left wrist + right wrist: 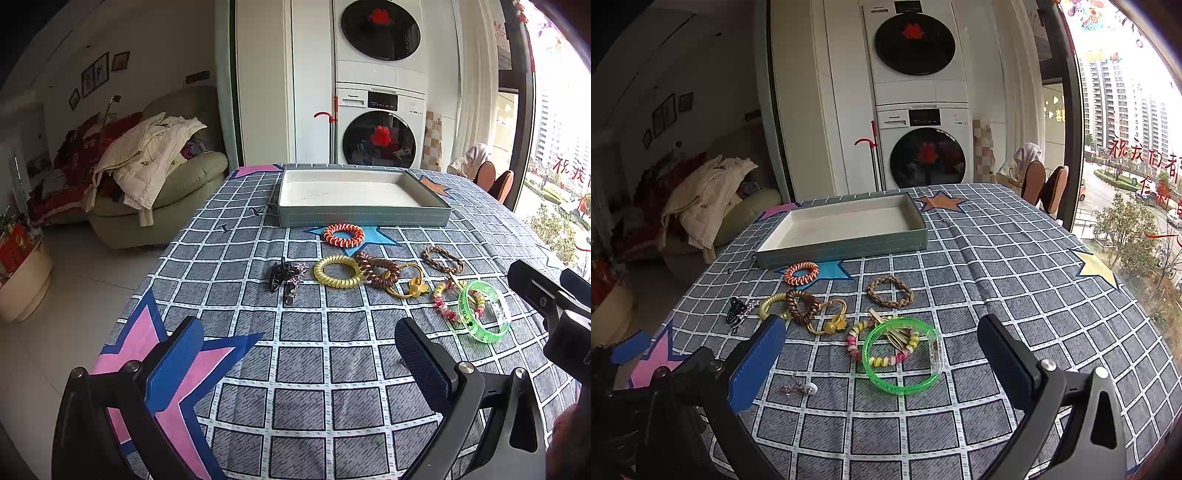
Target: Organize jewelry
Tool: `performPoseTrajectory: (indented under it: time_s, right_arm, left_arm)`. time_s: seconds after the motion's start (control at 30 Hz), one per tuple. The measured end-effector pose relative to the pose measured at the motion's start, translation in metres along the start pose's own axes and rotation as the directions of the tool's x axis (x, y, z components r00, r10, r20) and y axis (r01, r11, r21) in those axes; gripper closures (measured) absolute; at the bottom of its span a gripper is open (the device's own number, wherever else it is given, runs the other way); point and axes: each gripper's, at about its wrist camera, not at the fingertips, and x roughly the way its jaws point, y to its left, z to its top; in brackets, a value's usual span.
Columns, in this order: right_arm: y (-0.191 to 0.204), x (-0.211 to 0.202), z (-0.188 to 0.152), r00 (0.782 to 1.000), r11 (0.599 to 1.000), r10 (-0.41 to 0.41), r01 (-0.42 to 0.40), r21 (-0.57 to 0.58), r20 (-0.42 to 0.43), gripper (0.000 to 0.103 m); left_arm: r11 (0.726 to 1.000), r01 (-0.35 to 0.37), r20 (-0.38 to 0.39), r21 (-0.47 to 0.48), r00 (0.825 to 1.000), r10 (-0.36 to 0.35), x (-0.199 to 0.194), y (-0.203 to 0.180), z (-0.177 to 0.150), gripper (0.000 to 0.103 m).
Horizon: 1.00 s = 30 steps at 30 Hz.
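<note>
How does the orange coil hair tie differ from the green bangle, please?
The orange coil hair tie is a smaller, opaque striped spiral; the green bangle is larger, smooth and translucent. The hair tie lies alone just in front of the tray; the bangle overlaps a beaded bracelet. Both lie outside the tray.
</note>
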Motion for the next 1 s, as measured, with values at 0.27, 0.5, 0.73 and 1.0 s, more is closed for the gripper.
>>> performPoseTrajectory:
  time_s: [0.27, 0.5, 0.73, 1.0]
  right_arm:
    - [0.001, 0.001, 0.000, 1.000, 1.000, 0.002, -0.002, 0.000, 0.000, 0.000]
    - [0.000, 0.001, 0.000, 1.000, 1.000, 0.002, -0.002, 0.000, -0.004, 0.000]
    - [-0.019, 0.013, 0.008, 0.998, 0.999, -0.023, 0.024, 0.020, -0.065, 0.000]
    - [-0.051, 0.048, 0.009, 0.963, 0.996, -0.085, 0.085, -0.009, -0.255, 0.000]
  left_arm:
    - [1.000, 0.000, -0.001, -0.001, 1.000, 0.000, 0.000, 0.000, 0.001, 0.000]
    - [1.000, 0.004, -0.008, 0.003, 1.000, -0.004, 0.002, -0.001, -0.002, 0.000]
    - [0.993, 0.100, -0.095, 0.060, 0.991, -0.094, 0.021, -0.010, -0.001, 0.000]
    - [0.958, 0.256, -0.245, 0.132, 0.945, -0.218, 0.046, -0.039, -0.003, 0.000]
